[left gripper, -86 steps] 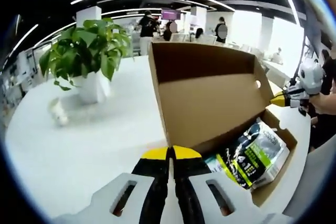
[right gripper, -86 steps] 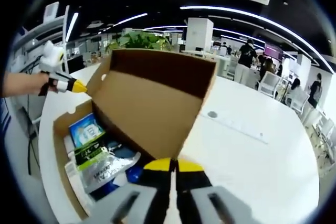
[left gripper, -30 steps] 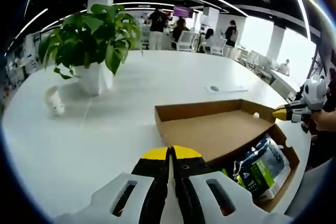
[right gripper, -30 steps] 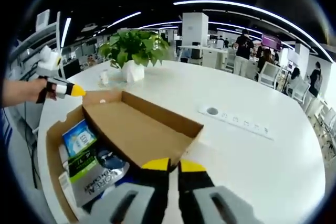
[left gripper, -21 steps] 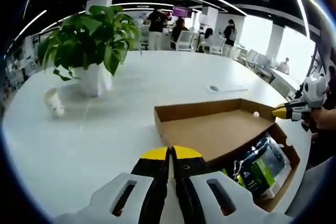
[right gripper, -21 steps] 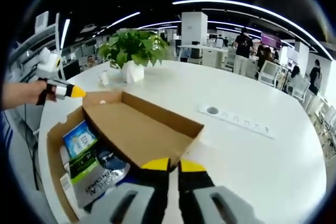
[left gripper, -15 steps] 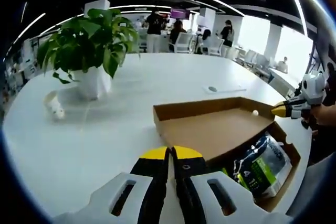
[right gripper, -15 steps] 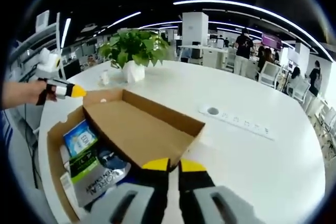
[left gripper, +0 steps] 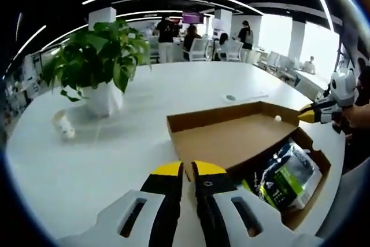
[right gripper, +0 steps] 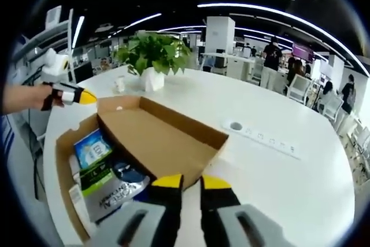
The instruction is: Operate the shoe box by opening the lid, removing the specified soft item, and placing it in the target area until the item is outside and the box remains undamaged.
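Observation:
A brown cardboard shoe box (left gripper: 317,155) (right gripper: 62,163) stands on the white table, its lid (left gripper: 231,140) (right gripper: 156,138) folded back and lying flat. Inside lie a soft black, white and green pouch (left gripper: 286,172) (right gripper: 115,192) and a blue and white pack (right gripper: 92,146). My left gripper (left gripper: 188,169) sits at the lid's near corner, jaws slightly apart and holding nothing; it also appears in the right gripper view (right gripper: 74,95). My right gripper (right gripper: 192,181) is open at the lid's opposite corner, and the left gripper view shows it too (left gripper: 317,114).
A potted plant (left gripper: 95,62) (right gripper: 153,56) in a white pot stands farther along the table (left gripper: 87,166), with a small white object (left gripper: 62,124) (right gripper: 119,84) beside it. A socket strip (right gripper: 263,137) is set into the tabletop. People and chairs are far behind.
The lid went from upright to flat on the table. Both grippers, shut at the lid's edge before, now have their jaws parted.

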`<move>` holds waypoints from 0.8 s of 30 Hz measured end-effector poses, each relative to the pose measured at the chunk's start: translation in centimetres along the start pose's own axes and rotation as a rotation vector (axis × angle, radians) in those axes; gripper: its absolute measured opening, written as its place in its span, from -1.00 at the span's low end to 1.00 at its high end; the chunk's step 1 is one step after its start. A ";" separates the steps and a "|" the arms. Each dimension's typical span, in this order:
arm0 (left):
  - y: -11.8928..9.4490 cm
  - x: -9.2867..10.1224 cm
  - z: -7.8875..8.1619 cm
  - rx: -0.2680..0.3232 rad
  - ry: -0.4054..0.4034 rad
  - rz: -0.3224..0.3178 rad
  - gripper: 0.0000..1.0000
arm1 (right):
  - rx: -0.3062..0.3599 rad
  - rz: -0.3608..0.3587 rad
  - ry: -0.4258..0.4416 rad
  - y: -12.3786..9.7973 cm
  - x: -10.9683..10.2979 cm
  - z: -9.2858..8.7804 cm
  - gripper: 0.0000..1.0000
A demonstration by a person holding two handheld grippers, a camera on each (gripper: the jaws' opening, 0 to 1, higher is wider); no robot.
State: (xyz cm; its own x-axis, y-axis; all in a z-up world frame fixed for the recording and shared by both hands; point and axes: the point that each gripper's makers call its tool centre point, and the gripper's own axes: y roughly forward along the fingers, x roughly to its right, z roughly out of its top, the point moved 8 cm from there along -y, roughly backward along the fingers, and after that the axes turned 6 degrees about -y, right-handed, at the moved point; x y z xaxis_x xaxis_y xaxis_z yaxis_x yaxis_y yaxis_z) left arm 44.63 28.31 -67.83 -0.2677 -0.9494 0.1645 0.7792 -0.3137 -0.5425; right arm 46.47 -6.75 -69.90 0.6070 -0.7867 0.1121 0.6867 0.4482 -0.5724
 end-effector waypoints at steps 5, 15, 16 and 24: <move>-0.6 0.9 0.0 0.005 0.025 -0.002 -0.89 | 0.010 0.006 -0.013 -0.8 -0.3 0.2 -0.81; -1.7 2.8 -0.7 -0.015 0.063 -0.042 -0.82 | 0.040 0.051 -0.043 -2.0 -2.1 0.7 -0.83; -1.7 2.9 -0.9 -0.019 0.065 -0.045 -0.81 | 0.040 0.055 -0.045 -2.0 -2.4 0.6 -0.82; -1.9 4.4 -2.2 -0.057 0.068 -0.075 -0.74 | 0.035 0.111 -0.036 -2.0 -3.9 0.4 -0.78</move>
State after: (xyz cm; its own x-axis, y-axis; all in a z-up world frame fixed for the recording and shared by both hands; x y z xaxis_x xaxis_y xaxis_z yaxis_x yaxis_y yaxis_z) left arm 40.72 24.71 -67.90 -0.3633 -0.9193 0.1513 0.7226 -0.3805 -0.5771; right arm 42.89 -4.41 -68.91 0.6935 -0.7161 0.0796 0.6279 0.5465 -0.5542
